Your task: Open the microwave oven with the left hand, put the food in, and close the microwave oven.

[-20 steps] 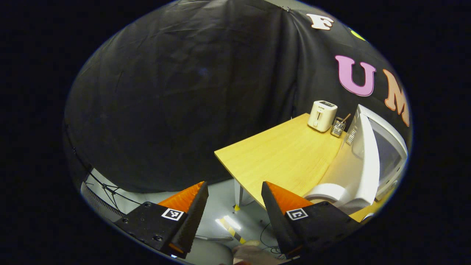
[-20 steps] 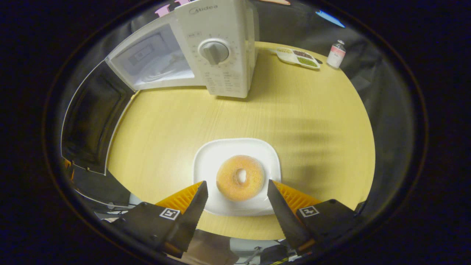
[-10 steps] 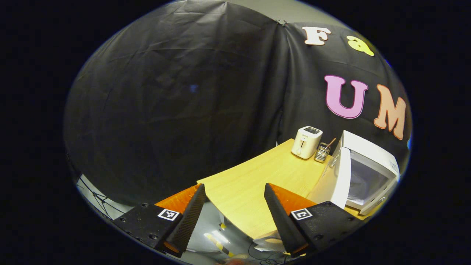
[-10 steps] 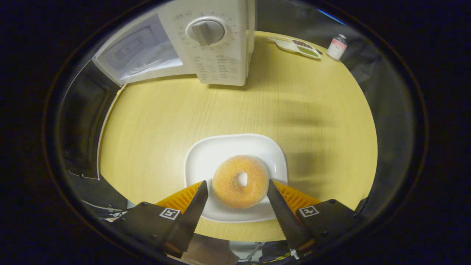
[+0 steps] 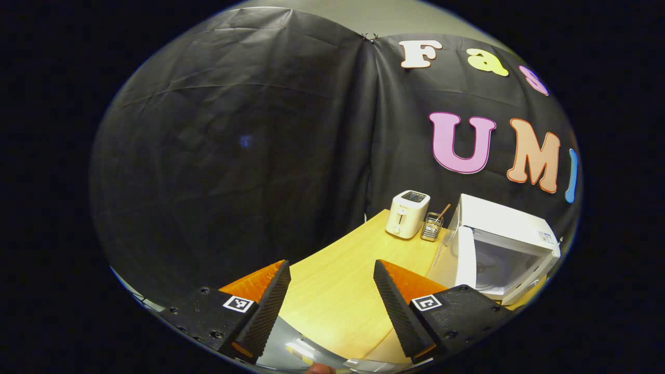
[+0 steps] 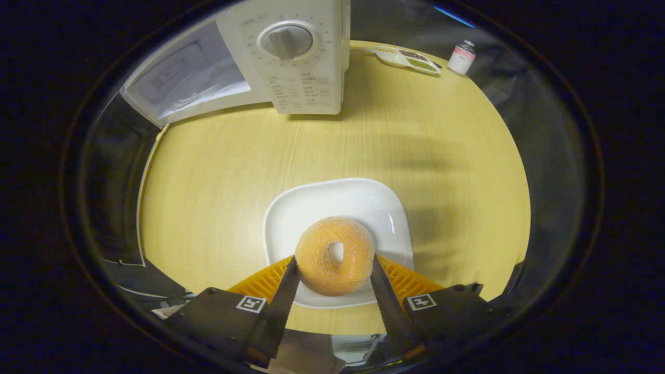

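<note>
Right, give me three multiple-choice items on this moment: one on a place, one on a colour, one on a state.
1. Where does the doughnut lie?
A. on the white plate
B. inside the microwave oven
C. on the bare table

2. What colour is the toaster?
A. red
B. cream-white
C. black

3. How is the microwave oven's door?
A. shut
B. removed
C. swung open

Answers:
1. A, the plate shows all round the doughnut.
2. B, it stands pale beside the utensil holder.
3. C, the cavity shows and the door stands out at the left.
</note>
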Demonstrator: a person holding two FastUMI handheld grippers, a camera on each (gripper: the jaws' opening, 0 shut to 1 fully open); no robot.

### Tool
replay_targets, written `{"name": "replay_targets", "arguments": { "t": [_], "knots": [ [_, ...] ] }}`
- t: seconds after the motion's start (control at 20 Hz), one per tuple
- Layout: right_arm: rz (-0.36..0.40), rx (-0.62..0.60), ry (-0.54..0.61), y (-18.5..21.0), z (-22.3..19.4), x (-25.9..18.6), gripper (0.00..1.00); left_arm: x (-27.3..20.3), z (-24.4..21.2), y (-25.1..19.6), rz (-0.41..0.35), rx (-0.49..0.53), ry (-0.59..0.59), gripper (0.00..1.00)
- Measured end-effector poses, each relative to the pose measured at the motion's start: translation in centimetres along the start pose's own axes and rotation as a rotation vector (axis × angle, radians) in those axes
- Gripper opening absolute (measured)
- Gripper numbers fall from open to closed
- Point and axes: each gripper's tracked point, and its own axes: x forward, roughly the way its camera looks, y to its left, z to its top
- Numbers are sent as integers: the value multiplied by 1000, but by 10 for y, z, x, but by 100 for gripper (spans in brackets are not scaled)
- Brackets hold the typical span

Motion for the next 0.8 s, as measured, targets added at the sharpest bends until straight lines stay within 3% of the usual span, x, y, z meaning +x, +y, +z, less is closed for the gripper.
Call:
{"name": "replay_targets", "arguments": {
  "t": [0.1, 0.25, 0.45, 0.55, 0.8],
  "knots": [
    [29, 34, -3, 15, -8, -10, 83, 8, 0, -8, -33, 7, 9, 94],
    [92, 92, -22, 49, -15, -28, 83, 18, -2, -22, -93, 6, 22, 94],
    [270, 191, -100, 119, 0, -53, 82, 28, -10, -44, -178, 0, 48, 95],
    [349, 233, -149, 152, 14, -63, 77, 32, -14, -52, -213, -7, 71, 94],
    [544, 396, -248, 223, 65, -79, 82, 37, -14, -58, -265, 31, 72, 95]
  ]
}}
